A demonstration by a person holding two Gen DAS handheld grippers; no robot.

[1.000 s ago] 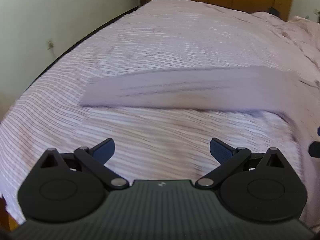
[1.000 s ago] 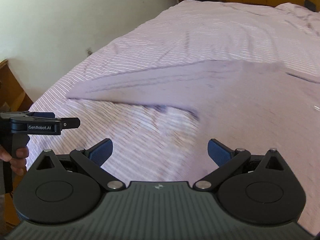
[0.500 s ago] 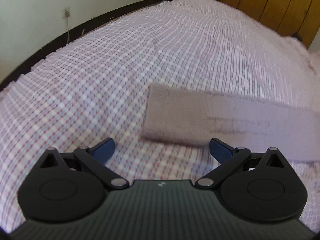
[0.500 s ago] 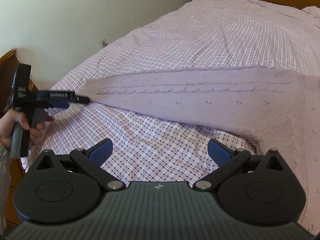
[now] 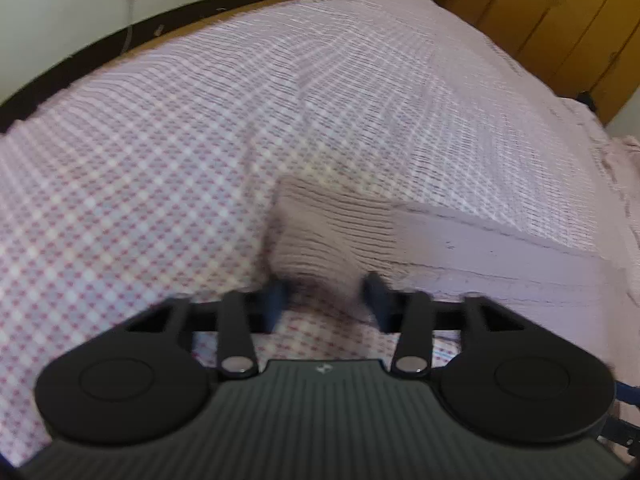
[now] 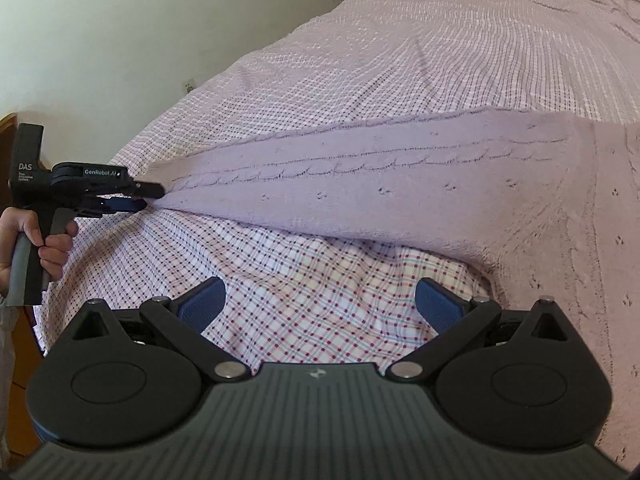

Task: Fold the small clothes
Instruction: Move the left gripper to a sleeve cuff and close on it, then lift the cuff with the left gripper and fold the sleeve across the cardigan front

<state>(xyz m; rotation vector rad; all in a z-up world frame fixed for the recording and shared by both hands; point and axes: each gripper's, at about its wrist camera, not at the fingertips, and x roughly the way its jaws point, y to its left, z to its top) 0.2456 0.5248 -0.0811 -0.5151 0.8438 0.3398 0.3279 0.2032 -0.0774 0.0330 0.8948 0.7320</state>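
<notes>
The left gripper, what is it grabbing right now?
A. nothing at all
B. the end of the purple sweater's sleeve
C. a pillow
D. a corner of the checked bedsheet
B: in the left wrist view the left gripper has its fingers closed in on the ribbed cuff of the purple sweater, and the right wrist view shows it pinching the sleeve tip above the checked bedsheet.

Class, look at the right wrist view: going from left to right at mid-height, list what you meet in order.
Person's hand → left gripper, pinching the cuff → long lilac knitted sleeve stretched over the checked bedsheet → sweater body at the right edge.
</notes>
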